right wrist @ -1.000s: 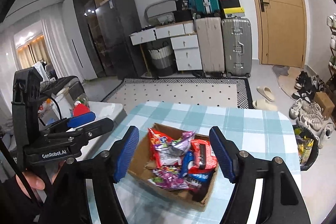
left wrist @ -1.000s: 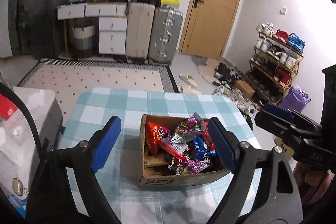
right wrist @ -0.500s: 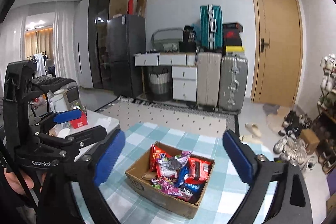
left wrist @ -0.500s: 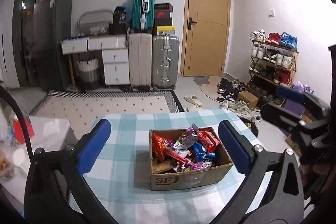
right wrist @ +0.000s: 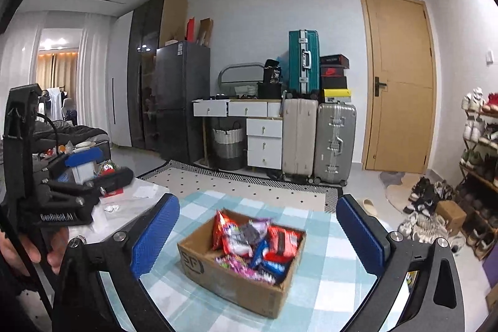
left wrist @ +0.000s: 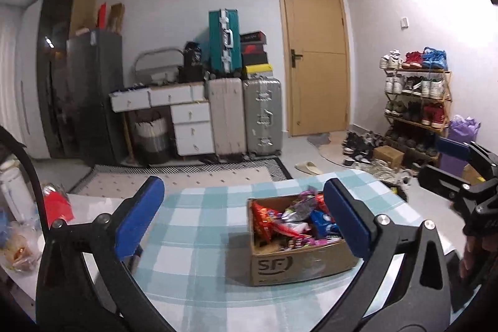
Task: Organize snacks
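Observation:
An open cardboard box (left wrist: pixel 298 265) marked SF stands on the blue-and-white checked table (left wrist: pixel 193 217). It is full of snack packets (left wrist: pixel 292 223) in red, purple, blue and silver. The box (right wrist: pixel 230 273) and packets (right wrist: pixel 258 241) also show in the right wrist view. My left gripper (left wrist: pixel 242 220) is open and empty, held above and before the box. My right gripper (right wrist: pixel 258 235) is open and empty, also well above the box. Each gripper shows at the edge of the other's view.
A white side table (right wrist: pixel 133 195) with clutter stands left of the checked table. Behind are a rug (left wrist: pixel 199 176), white drawers (left wrist: pixel 190 126), suitcases (left wrist: pixel 246 117), a dark fridge (right wrist: pixel 180 98), a door (right wrist: pixel 401 83) and a shoe rack (left wrist: pixel 417 101).
Both grippers have risen and pulled back from the box, so it looks smaller and lower. The left view has swung left, putting the box to the right.

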Demonstrator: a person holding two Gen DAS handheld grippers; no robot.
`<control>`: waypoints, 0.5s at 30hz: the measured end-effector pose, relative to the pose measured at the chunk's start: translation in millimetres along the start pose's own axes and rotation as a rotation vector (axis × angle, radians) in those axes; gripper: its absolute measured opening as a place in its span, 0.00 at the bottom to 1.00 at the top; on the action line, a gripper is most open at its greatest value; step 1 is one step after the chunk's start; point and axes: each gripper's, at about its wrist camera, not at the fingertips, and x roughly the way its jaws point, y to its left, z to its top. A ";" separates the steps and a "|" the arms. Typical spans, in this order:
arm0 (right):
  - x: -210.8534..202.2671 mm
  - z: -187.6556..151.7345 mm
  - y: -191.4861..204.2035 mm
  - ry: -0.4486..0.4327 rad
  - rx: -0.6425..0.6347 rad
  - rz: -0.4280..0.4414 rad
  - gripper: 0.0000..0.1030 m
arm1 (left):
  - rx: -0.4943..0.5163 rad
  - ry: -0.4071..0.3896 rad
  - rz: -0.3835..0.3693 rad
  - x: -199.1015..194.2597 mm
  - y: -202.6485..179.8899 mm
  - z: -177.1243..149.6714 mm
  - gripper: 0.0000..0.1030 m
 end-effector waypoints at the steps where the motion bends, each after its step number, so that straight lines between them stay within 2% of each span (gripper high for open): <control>1: 1.1 -6.3 -2.4 0.004 0.007 -0.004 0.99 | 0.007 -0.010 0.004 -1.0 -0.8 -6.3 0.99; 4: -3.8 -33.8 -8.5 -0.002 0.018 -0.019 0.99 | 0.006 -0.010 0.009 0.0 0.3 -29.0 0.99; 7: -7.8 -58.5 -13.0 -0.014 0.016 -0.041 0.99 | -0.043 0.008 0.013 3.4 6.9 -57.4 0.99; 12: -16.0 -95.5 -23.3 -0.044 0.041 -0.070 0.99 | -0.075 0.039 0.135 17.6 16.1 -105.2 0.99; 15: -16.0 -115.4 -27.0 -0.034 0.061 -0.062 0.99 | -0.108 0.061 0.139 21.6 21.7 -132.7 0.99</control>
